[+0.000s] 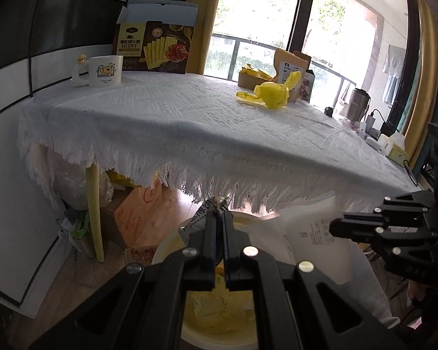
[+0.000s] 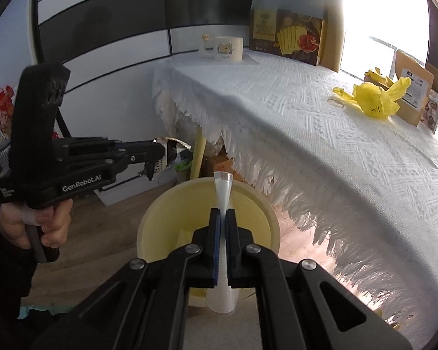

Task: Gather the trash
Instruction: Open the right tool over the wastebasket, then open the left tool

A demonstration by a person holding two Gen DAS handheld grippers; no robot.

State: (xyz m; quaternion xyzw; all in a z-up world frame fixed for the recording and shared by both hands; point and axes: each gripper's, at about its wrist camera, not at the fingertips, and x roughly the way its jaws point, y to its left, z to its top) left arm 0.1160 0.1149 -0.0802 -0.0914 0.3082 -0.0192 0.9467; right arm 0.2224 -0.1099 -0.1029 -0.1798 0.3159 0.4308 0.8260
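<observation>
My left gripper (image 1: 218, 208) is shut on a crumpled black-and-white snack wrapper (image 1: 200, 223) and holds it above a pale yellow trash bin (image 1: 219, 306) on the floor. It also shows in the right wrist view (image 2: 157, 153), with the wrapper (image 2: 172, 148) left of the bin (image 2: 166, 221). My right gripper (image 2: 225, 214) is shut on a white plastic bag (image 2: 223, 186), pinched flat, over the bin's mouth. That white bag (image 1: 309, 233) and the right gripper (image 1: 334, 229) appear at the right in the left wrist view. A knotted yellow plastic bag (image 1: 273, 93) lies on the table.
A table with a fringed white cloth (image 1: 189, 122) stands just beyond the bin. On it are a mug (image 1: 105, 70), a cracker box (image 1: 156, 45), brown paper packets (image 1: 289, 64) and a tumbler (image 1: 359, 102). Boxes and bags sit under the table (image 1: 137, 213).
</observation>
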